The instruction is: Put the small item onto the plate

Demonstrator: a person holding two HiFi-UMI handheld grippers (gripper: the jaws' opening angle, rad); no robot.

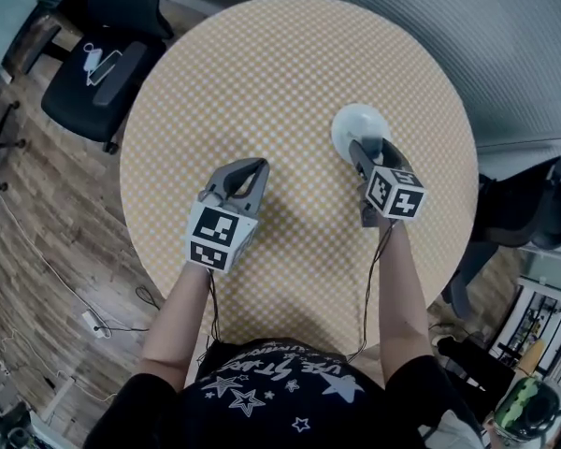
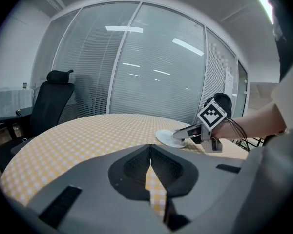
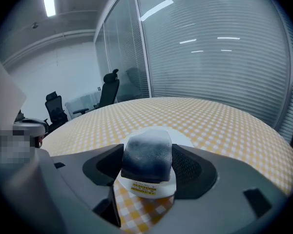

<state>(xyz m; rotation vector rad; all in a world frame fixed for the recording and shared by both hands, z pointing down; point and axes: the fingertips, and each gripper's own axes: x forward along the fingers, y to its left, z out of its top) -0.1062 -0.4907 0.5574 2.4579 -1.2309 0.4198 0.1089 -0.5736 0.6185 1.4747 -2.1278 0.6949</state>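
Observation:
A small item [image 3: 146, 161], a dark blue-grey block on a white base with a yellow label, sits pinched between the jaws of my right gripper [image 3: 147, 150], which is shut on it. The white plate [image 3: 184, 138] lies just beyond and under the jaw tips. In the head view, the right gripper [image 1: 366, 148] hangs over the near edge of the plate [image 1: 352, 122], and the item is hidden. My left gripper [image 1: 251, 168] hovers over the table's middle, apart from the plate. Its jaws [image 2: 150, 151] are shut and hold nothing. The left gripper view shows the plate [image 2: 165, 137] and the right gripper [image 2: 184, 133].
The round table [image 1: 262, 73] has a yellow checkered cloth. Black office chairs stand at the far left [image 1: 103, 64] and at the right [image 1: 528, 204]. Glass walls with blinds [image 2: 151, 67] lie beyond. Cables trail on the wooden floor [image 1: 37, 251].

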